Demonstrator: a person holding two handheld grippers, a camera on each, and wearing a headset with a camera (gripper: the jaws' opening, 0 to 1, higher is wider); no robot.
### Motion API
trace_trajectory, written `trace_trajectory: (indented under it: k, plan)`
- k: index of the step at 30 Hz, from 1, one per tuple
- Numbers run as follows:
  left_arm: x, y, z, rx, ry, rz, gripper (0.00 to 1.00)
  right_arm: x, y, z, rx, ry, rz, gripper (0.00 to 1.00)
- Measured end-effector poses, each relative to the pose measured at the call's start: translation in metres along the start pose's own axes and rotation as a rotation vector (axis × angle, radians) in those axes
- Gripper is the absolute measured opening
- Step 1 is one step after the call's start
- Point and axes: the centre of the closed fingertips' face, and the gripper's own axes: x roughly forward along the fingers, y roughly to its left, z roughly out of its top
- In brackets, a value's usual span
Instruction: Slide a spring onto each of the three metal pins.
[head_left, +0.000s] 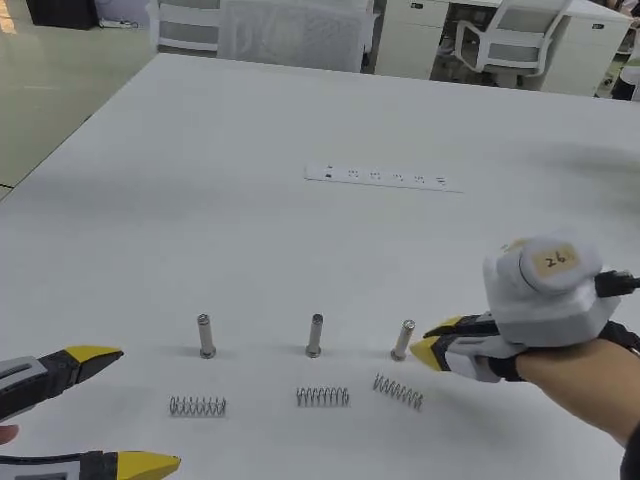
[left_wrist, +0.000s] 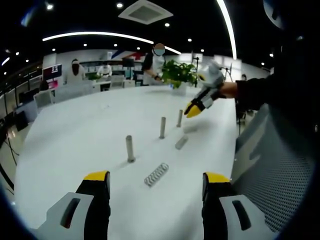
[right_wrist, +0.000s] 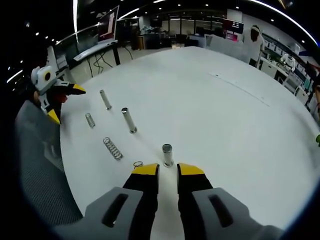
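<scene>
A power strip (head_left: 382, 178) lies on the white table (head_left: 250, 150).

The left gripper (head_left: 125, 410) is cut off by the head view's edge at 8 o'clock, its body out of frame; the forearm (head_left: 585, 385) behind the right gripper (head_left: 432, 340) is cut off at 4 o'clock; in the right gripper view the nearest spring (right_wrist: 137, 164) is mostly hidden behind a jaw tip, one end coil being seen at 8 o'clock of the nearest pin (right_wrist: 167, 154); in the left gripper view the farthest spring (left_wrist: 190, 129) is blurred; the sockets of the power strip (head_left: 383, 177) are too small to be told.
</scene>
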Motion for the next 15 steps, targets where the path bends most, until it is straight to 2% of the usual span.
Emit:
trace_trajectory:
  k: [3, 6, 15]
  plan:
    - [0.000, 0.000, 0.000, -0.001, -0.003, 0.001, 0.71, 0.000, 0.008, -0.004, -0.026, 0.003, 0.032, 0.12]
    - [0.000, 0.000, 0.000, 0.000, -0.002, 0.001, 0.71, 0.001, 0.017, -0.011, -0.058, 0.027, 0.068, 0.12]
    - [0.000, -0.001, 0.000, 0.004, 0.001, -0.003, 0.71, 0.007, 0.027, -0.026, -0.121, 0.101, 0.114, 0.12]
